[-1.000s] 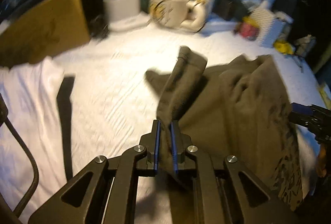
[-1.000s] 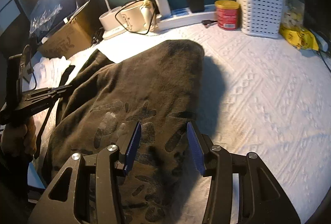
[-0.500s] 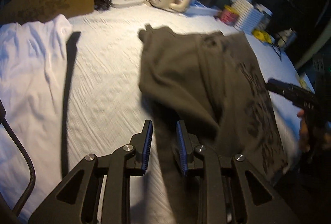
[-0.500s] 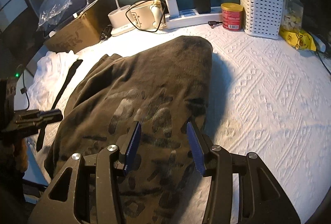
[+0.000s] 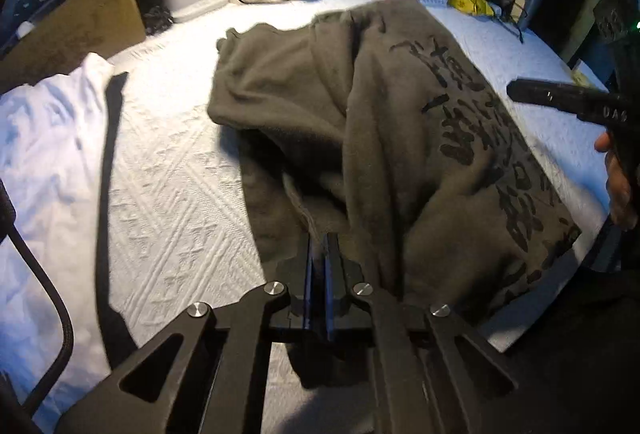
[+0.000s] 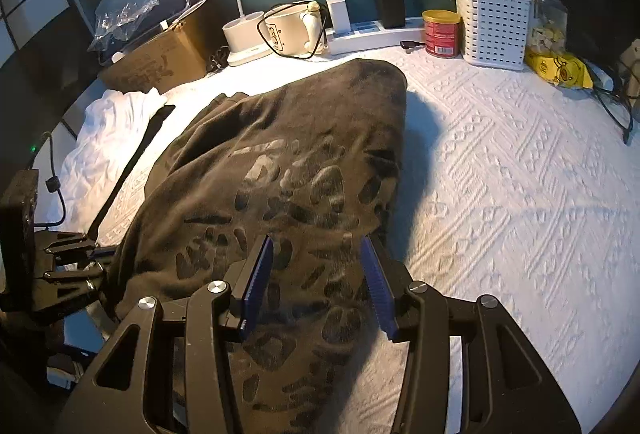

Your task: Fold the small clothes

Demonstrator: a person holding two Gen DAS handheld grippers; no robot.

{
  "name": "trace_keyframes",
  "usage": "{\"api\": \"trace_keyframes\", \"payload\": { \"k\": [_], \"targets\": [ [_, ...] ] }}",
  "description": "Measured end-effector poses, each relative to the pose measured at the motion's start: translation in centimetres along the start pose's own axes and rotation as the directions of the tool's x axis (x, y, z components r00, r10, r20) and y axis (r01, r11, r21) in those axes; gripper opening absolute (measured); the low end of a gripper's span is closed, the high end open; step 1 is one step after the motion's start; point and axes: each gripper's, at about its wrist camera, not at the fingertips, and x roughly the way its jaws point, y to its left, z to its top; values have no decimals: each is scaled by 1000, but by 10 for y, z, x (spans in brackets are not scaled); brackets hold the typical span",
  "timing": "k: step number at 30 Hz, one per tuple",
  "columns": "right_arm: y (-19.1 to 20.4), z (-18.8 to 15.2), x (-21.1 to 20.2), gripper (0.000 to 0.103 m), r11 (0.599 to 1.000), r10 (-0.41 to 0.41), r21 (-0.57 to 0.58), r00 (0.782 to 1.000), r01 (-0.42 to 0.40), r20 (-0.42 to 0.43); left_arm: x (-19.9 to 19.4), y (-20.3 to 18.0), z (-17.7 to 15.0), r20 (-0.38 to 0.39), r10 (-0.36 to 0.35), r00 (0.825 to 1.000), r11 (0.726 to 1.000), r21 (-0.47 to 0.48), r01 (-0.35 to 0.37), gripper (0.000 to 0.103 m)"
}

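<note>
Much bare bedspread (image 6: 500,193) beside garment (image 6: 280,173)

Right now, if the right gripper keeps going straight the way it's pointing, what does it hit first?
Most likely the dark printed garment: the right gripper has its fingers open right above the printed fabric, with nothing between. Depth is hard to judge.

The left tongs (image 5: 319,246) point steeply downward at the near edge of the bed, their jaws having just been closing and now pressed together; whether cloth is pinched between them cannot be told. The right tongs (image 6: 318,266) tilt downward with jaws standing apart, gripping nothing. A hand (image 5: 618,185) holds the right tongs' handle.
</note>
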Motion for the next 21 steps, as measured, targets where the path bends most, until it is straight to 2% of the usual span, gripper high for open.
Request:
{"api": "trace_keyframes", "payload": {
  "k": [4,7,11,14,19,21],
  "targets": [
    [-1,-4,-4,49,1000,-1,1,1000,1,1,-23,11,-9,36,29,999,998,-54,-27,4],
    [-2,-5,-3,49,1000,-1,-1,1000,1,-4,-36,18,-18,30,49,998,996,-82,-47,4],
    [-3,-7,1,49,1000,6,2,1000,-6,-16,-32,18,-34,-23,58,998,993,-103,-61,4],
    [-3,-8,4,49,1000,15,-5,1000,-16,-25,-21,16,-41,-92,35,995,991,-127,-46,4],
    [-6,-8,5,49,1000,19,-1,999,-19,-27,-25,17,-32,-105,19,994,991,-127,-32,7],
    [-10,-7,5,49,1000,19,8,1000,-19,-22,-30,19,-27,-89,22,996,992,-123,-33,13]
  ]
}}
